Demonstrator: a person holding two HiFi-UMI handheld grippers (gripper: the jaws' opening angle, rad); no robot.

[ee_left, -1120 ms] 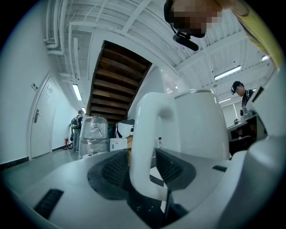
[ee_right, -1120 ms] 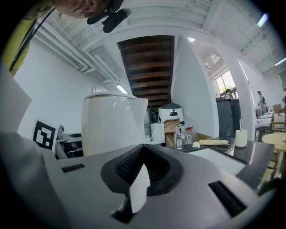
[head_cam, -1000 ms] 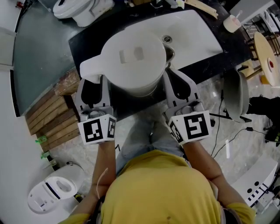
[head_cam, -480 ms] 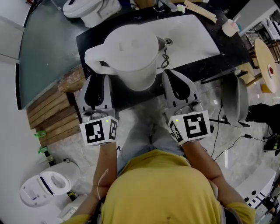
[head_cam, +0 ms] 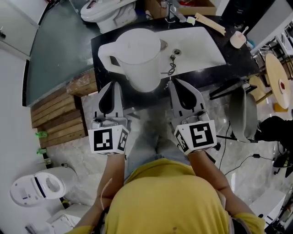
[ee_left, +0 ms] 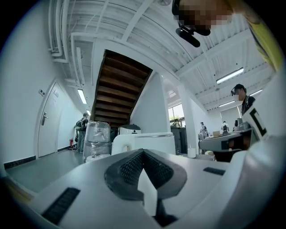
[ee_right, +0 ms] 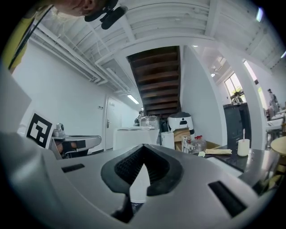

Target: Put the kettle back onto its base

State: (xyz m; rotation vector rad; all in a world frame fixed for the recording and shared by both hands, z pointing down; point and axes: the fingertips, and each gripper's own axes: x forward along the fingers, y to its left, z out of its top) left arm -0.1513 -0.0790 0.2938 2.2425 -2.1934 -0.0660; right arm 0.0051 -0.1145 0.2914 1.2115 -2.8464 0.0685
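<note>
The white kettle point(head_cam: 136, 55) stands upright on the black counter point(head_cam: 238, 64), left of the white sink point(head_cam: 197, 43); its handle points left. Whatever is under it is hidden. Both grippers hang level in front of the counter, apart from the kettle and holding nothing. My left gripper point(head_cam: 111, 85) is shut, its tips just short of the kettle's handle side. My right gripper point(head_cam: 178, 82) is shut near the counter's edge. In the left gripper view the kettle point(ee_left: 145, 142) rises beyond the shut left gripper point(ee_left: 144, 152). The right gripper view shows the kettle point(ee_right: 134, 137) past the shut right gripper point(ee_right: 144, 146).
A faucet point(head_cam: 173, 11), a wooden stick point(head_cam: 209, 22) and a cup point(head_cam: 237, 39) sit at the sink's back and right. Wooden slats point(head_cam: 57, 114) lie at the left, a white appliance point(head_cam: 35, 189) on the floor, a grey chair point(head_cam: 245, 114) and cables at the right.
Both grippers have drawn back from the kettle's sides toward the person. The kettle stays standing on the counter, now free of them.
</note>
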